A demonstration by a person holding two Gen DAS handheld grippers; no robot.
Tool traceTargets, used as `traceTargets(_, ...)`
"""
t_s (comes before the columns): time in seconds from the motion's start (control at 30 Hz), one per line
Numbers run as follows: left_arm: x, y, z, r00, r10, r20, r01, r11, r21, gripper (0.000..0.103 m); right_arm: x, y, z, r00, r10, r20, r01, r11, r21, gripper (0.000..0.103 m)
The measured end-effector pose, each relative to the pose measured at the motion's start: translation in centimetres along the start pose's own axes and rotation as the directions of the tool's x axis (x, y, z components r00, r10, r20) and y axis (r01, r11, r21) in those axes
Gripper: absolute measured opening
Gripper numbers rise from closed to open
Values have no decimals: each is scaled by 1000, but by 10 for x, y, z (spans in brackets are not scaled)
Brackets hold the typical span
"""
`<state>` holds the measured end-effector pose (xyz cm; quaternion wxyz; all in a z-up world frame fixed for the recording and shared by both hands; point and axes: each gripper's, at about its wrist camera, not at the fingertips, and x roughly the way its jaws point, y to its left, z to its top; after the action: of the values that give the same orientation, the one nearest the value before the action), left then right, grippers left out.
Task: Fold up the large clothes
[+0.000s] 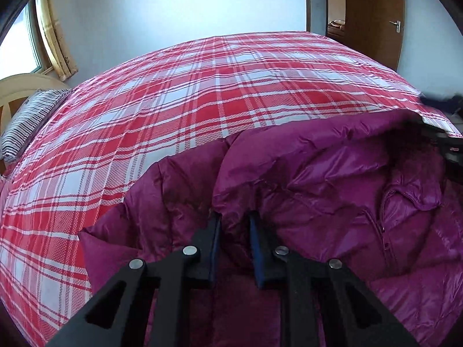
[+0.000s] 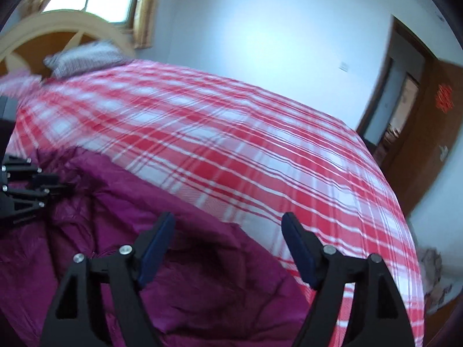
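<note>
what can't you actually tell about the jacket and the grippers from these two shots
- Jacket: lower part cut off by the bottom edge in both views.
- Left gripper: fingers close on a fold; the fabric hides the tips, so the pinch is unconfirmed.
- Right gripper: open over the jacket; right wrist view is motion-blurred, contact unclear.

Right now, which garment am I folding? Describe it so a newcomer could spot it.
Find the bed with the red-and-white plaid sheet. On its near edge lies a shiny magenta puffer jacket with a front zipper. It is the only garment there, glossy and quilted against flat checked cloth.
</note>
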<state>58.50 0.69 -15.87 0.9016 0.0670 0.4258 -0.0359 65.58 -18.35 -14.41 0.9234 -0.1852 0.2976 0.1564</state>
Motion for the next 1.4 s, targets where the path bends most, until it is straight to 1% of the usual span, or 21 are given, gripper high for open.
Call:
traceTargets(0.03,-1,0,0,1000,-3,2,3,1000,5,20,11,7,-1,999,-22,-47,20,999,-32,61)
traceTargets(0.07,-4,-1,0,1000,-6,9,6,1000,8,20,18,10,-4,997,-20,-77,17,999,-48,28)
traceTargets(0.1,-11,-3,0,1000,-3,24,3,1000,18,20,24,12,-7,995,-15,-103,9,998,-56,19)
traceTargets(0.2,-44,-10,6,994,-36,107,30,998,55,20,25,15,-23,995,12,-97,-17,998,-59,17)
traceTargets(0.27,-73,-10,16,977,-77,198,68,996,52,20,24,18,-34,996,13,-94,-21,997,-80,17)
traceTargets(0.3,-84,-10,22,966,-90,242,81,996,47,25,24,18,-36,996,14,-89,-22,996,-84,17)
traceTargets(0.33,-93,-11,31,955,-87,282,78,996,43,30,22,17,-37,997,17,-81,-24,996,-83,17)
traceTargets(0.4,-93,-10,52,947,-38,320,36,999,11,71,23,17,-36,997,15,-77,-21,997,-78,16)
traceTargets(0.43,-80,-11,64,949,9,314,-10,1000,1,73,25,16,-37,997,12,-77,-18,997,-77,16)
traceTargets(0.5,-47,-12,74,964,106,244,-114,993,20,73,25,19,-38,997,4,-71,-10,996,-86,16)
traceTargets(0.57,-4,-10,70,979,176,102,-182,982,50,73,24,21,-39,998,-7,-64,1,995,-98,16)
traceTargets(0.6,8,-8,63,978,196,65,-200,978,58,73,23,22,-40,998,-11,-62,4,995,-101,16)
traceTargets(0.67,22,-7,43,985,170,21,-171,982,76,73,20,21,-40,998,-12,-63,6,995,-96,16)
traceTargets(0.77,20,-8,26,986,161,54,-165,983,81,73,5,11,-37,998,32,-57,-35,999,-39,16)
traceTargets(0.87,17,-10,24,985,162,64,-166,983,76,73,-25,-10,-22,991,134,-2,-133,984,118,22)
traceTargets(0.93,19,-12,25,983,168,67,-173,981,82,73,-38,-23,-2,990,134,43,-141,961,236,32)
traceTargets(1.03,19,-12,24,982,172,73,-178,980,86,73,-27,-27,24,994,108,12,-106,938,329,44)
traceTargets(1.1,16,-11,24,982,174,78,-180,980,83,73,3,-20,29,992,92,-88,-58,940,335,46)
traceTargets(1.2,-12,-11,28,983,129,130,-134,990,33,73,36,-4,10,968,124,-217,-50,947,317,44)
traceTargets(1.33,-54,-23,43,965,40,258,-38,999,-10,73,37,13,-16,972,43,-231,0,983,183,44)
traceTargets(1.4,-48,-36,50,971,7,239,-8,1000,3,73,36,11,-23,974,42,-221,-1,983,183,44)
